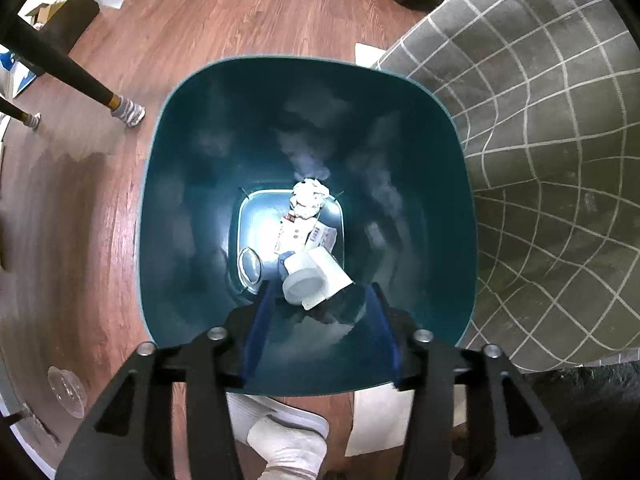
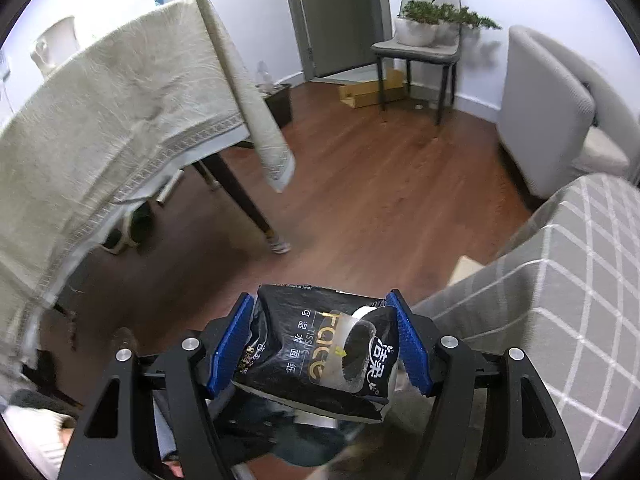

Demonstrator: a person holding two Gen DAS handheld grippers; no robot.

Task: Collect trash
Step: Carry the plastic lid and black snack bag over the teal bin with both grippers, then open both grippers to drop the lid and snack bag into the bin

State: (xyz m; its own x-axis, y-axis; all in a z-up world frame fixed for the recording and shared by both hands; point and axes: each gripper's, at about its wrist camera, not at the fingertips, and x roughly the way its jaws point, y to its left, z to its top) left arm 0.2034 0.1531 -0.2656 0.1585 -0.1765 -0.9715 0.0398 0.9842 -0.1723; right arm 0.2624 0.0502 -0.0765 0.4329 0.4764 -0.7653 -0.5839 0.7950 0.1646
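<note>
In the left wrist view my left gripper [image 1: 320, 304] is open and empty, directly over the mouth of a teal trash bin [image 1: 188, 184]. At the bin's bottom lie a crumpled white paper [image 1: 309, 197], a printed wrapper [image 1: 304, 236], a white plastic cup on its side [image 1: 308, 282] and a clear lid [image 1: 250, 266]. In the right wrist view my right gripper [image 2: 320, 340] is shut on a black tissue packet [image 2: 316, 344] with gold and white lettering, held above the wooden floor. The bin does not show in this view.
A grey checked sofa cushion [image 1: 540, 160] [image 2: 560, 300] stands right of the bin. A table with a beige cloth [image 2: 120, 112] and dark legs with socks [image 1: 128, 114] stands left. A clear lid [image 1: 68, 390] and white paper sheets [image 1: 380, 420] lie on the floor. A chair holding plants [image 2: 424, 32] stands far back.
</note>
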